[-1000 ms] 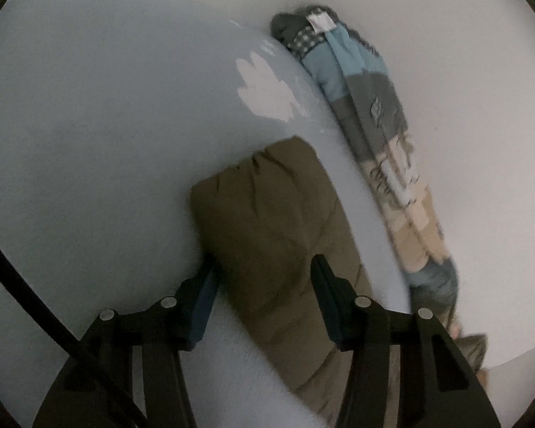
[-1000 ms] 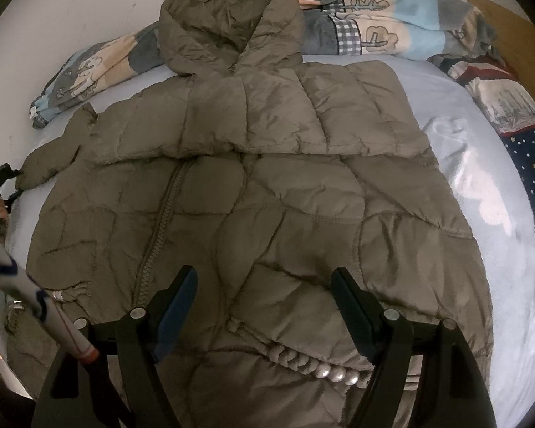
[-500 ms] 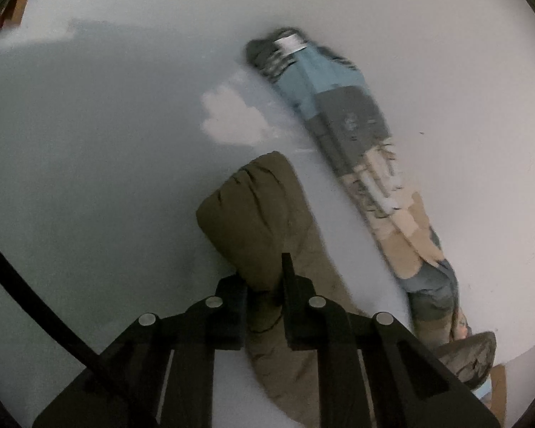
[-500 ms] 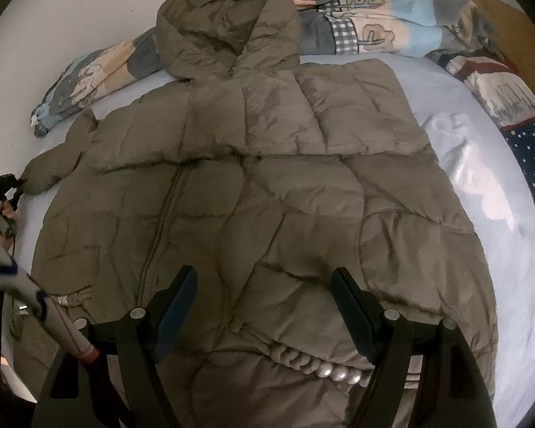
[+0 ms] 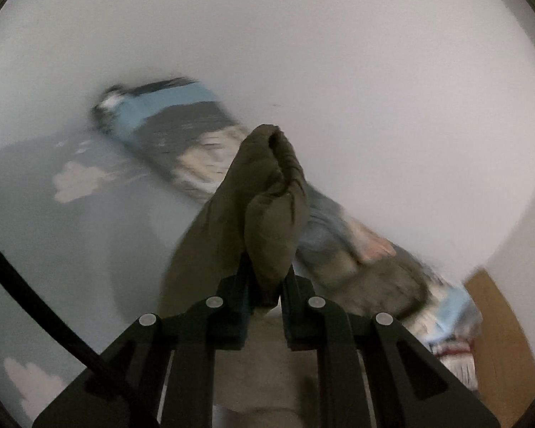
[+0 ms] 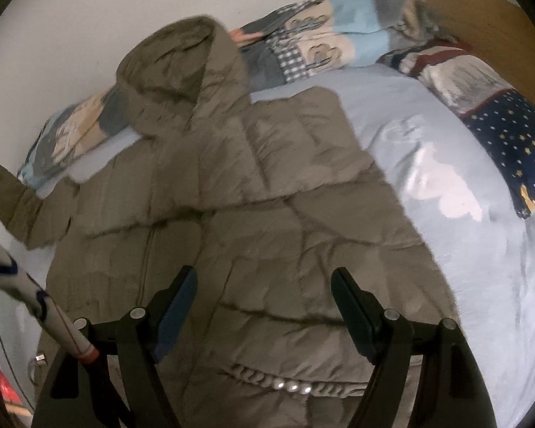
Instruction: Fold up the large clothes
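My left gripper point(image 5: 265, 287) has its jaws clamped on the cuff end of the sleeve point(image 5: 267, 210), the olive padding bunched up and standing past the fingertips, lifted clear of the pale blue sheet point(image 5: 64, 235). My right gripper point(image 6: 264, 306) holds nothing; its jaws stand wide apart above the lower front of the puffer jacket point(image 6: 267, 214), fabric showing between the fingers but not touching either pad. One jacket, olive, quilted, lying front up on the sheet with the zip running toward me and a row of snaps near the hem. One hood point(image 6: 182, 71), flat against the rolled patchwork blanket point(image 6: 324, 46) along the white wall point(image 6: 89, 18). In the right view, the raised sleeve at far left is the only sleeve I can make out. Second blanket, navy with stars point(image 6: 510, 142), at the right edge beside the wooden headboard point(image 6: 481, 18). A white cable sleeve point(image 6: 35, 299) crosses the lower left corner. Left view is blurred.
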The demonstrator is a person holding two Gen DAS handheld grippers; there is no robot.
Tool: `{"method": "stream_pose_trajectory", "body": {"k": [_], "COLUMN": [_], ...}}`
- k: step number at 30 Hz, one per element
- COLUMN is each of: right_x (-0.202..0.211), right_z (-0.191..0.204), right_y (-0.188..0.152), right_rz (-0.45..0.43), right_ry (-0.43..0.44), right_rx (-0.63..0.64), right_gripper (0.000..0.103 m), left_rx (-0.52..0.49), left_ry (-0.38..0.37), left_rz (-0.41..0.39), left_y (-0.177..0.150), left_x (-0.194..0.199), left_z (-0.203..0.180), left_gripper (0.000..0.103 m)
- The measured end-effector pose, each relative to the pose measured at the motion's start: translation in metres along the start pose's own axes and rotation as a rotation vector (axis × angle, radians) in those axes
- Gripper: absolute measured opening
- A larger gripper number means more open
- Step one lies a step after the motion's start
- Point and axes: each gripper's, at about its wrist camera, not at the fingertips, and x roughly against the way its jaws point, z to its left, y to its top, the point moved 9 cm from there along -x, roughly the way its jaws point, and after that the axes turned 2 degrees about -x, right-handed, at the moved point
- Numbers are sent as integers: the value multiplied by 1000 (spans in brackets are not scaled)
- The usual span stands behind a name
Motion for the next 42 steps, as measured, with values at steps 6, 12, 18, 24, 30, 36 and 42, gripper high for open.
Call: {"method": "stream_pose_trajectory", "body": {"k": [6, 12, 18, 24, 30, 36, 42], "right_x": [18, 36, 42, 43, 39, 27, 14], "right_z": [-21, -46, -59, -59, -56, -46, -10], "right_y": [15, 25, 29, 30, 31, 27, 18], "right_rz": [-55, -94, -99, -95, -86, -50, 19], "right_ry": [6, 4, 19, 39, 75, 213, 464], "right_rx": [-72, -125, -163, -173, -212, -295, -337], "right_gripper": [81, 81, 82, 82, 82, 82, 82], "left_rx": [-169, -270, -410, -590, -617, -516, -508], "left_ry": [-121, -168, -80, -1, -90, 62, 299], "left_rz": [89, 277, 471, 607, 507, 376, 299], "left_y": [-63, -173, -291, -351, -299, -234, -211], "left_x": [-3, -39, -85, -90, -16, 43, 23], "left_z": [-132, -210, -222, -222, -239, -156, -65], "left_gripper": [14, 14, 14, 34, 61, 72, 72]}}
